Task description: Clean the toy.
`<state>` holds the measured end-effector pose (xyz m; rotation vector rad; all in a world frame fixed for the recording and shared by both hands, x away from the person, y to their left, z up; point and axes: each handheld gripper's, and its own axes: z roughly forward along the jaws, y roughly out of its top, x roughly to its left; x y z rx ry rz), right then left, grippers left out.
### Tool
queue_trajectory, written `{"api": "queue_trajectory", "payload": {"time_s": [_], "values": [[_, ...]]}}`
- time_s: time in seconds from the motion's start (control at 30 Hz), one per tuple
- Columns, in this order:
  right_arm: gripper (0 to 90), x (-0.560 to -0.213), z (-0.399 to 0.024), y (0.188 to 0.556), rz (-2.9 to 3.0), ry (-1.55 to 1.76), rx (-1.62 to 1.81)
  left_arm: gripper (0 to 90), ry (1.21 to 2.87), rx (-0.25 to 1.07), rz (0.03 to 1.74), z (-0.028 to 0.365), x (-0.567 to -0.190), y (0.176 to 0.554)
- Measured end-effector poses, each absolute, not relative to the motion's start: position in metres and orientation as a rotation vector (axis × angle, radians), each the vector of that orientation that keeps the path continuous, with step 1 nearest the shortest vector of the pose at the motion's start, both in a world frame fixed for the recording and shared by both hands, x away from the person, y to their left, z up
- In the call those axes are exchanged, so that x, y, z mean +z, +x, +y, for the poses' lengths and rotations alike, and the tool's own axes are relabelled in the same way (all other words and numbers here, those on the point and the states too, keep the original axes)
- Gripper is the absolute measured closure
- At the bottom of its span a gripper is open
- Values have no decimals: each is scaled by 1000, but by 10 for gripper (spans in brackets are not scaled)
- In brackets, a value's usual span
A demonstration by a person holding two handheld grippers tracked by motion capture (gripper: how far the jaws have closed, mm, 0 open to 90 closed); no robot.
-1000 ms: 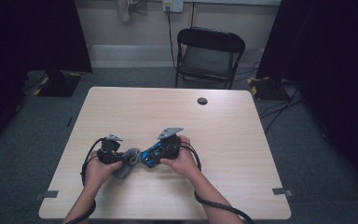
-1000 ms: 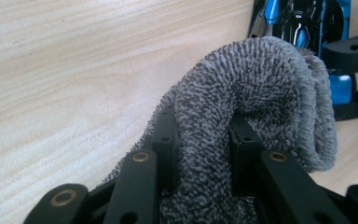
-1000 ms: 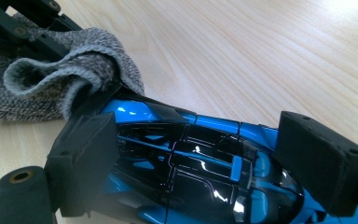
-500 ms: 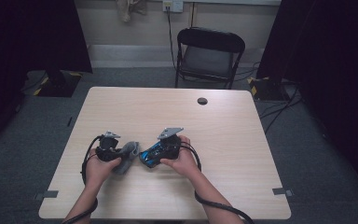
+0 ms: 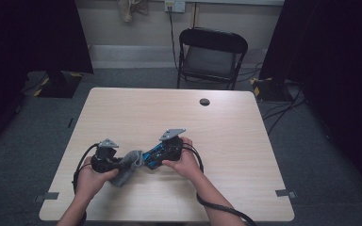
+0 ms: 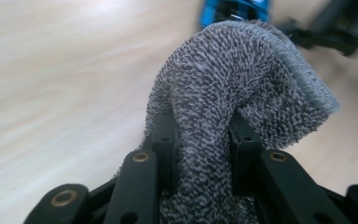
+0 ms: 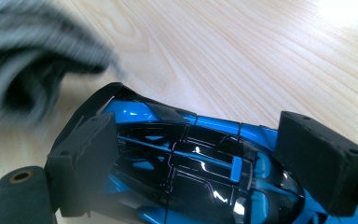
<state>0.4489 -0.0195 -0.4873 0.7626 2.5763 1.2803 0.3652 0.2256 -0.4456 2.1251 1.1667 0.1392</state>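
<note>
1. Now the left gripper (image 6: 200, 140) is closed on a grey microfibre cloth (image 6: 242, 88).
2. Beside it, the right gripper (image 7: 200, 154) clamps a blue toy car (image 7: 191, 163) above the wooden table (image 5: 245, 132).

Both hands meet low over the table, left gripper (image 5: 118, 165) and right gripper (image 5: 152, 157) fingers clamped.

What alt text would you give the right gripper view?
The right gripper's two black jaws clamp the sides of a glossy blue and black toy car above a pale wooden table. A blurred grey cloth sits at upper left.
</note>
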Motion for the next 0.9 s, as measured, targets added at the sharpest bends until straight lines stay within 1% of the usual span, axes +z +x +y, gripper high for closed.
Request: {"api": "queue_trajectory", "payload": {"time_s": [0.3,0.67,0.77,0.9], "values": [[131,-487,-19,449,2573,771,1282,691,2172,90,1066,200,-444,351],[131,-488,-20,449,2575,766,1287,689,2240,3,982,174,-457,346],[131,-488,-19,450,2583,770,1286,689,2267,-21,938,166,-459,343],[131,-487,-19,450,2588,772,1282,687,2291,-37,944,161,-465,346]]}}
